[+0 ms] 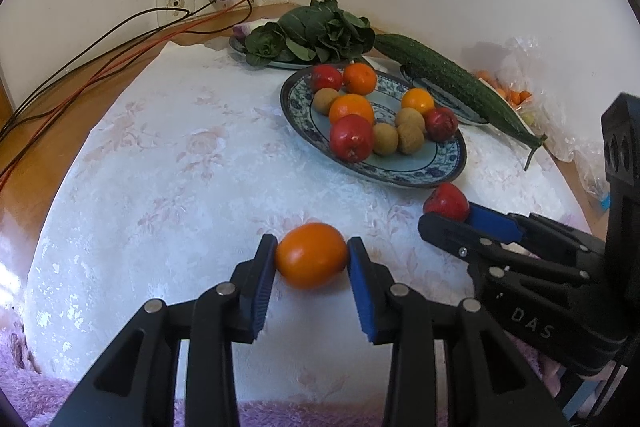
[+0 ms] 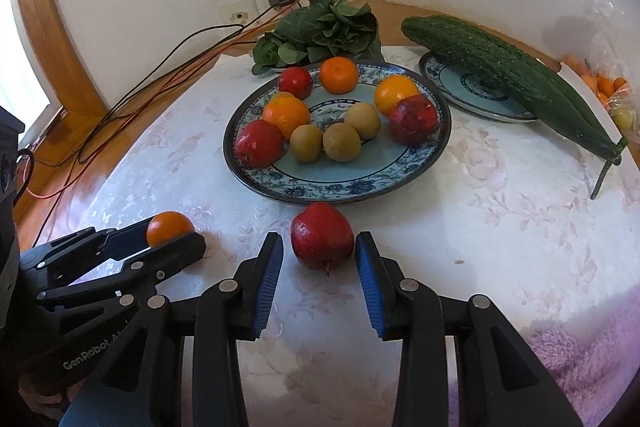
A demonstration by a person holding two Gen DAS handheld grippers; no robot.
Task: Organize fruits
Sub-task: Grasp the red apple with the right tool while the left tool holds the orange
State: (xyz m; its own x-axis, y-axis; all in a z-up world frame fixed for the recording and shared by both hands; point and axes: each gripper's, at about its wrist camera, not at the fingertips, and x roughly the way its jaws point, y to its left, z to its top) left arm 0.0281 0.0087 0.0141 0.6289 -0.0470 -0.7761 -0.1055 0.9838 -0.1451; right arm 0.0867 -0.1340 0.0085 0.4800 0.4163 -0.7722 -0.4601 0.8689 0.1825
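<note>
My left gripper [image 1: 311, 254] is shut on an orange [image 1: 310, 255] that rests on the white cloth; its pads touch both sides. It also shows in the right wrist view [image 2: 170, 227]. My right gripper [image 2: 319, 247] is open around a red fruit [image 2: 322, 235] on the cloth, with small gaps at each side. That red fruit also shows in the left wrist view [image 1: 447, 202]. A blue patterned plate [image 2: 340, 183] behind them holds several oranges, red fruits and brown round fruits; it also shows in the left wrist view [image 1: 416, 171].
A long green cucumber [image 2: 516, 75] lies across a second plate [image 2: 460, 87] at the back right. Leafy greens [image 2: 320, 31] sit on a plate at the back. A bag with small oranges [image 2: 604, 87] lies far right. Cables [image 1: 80, 59] run along the wooden edge at left.
</note>
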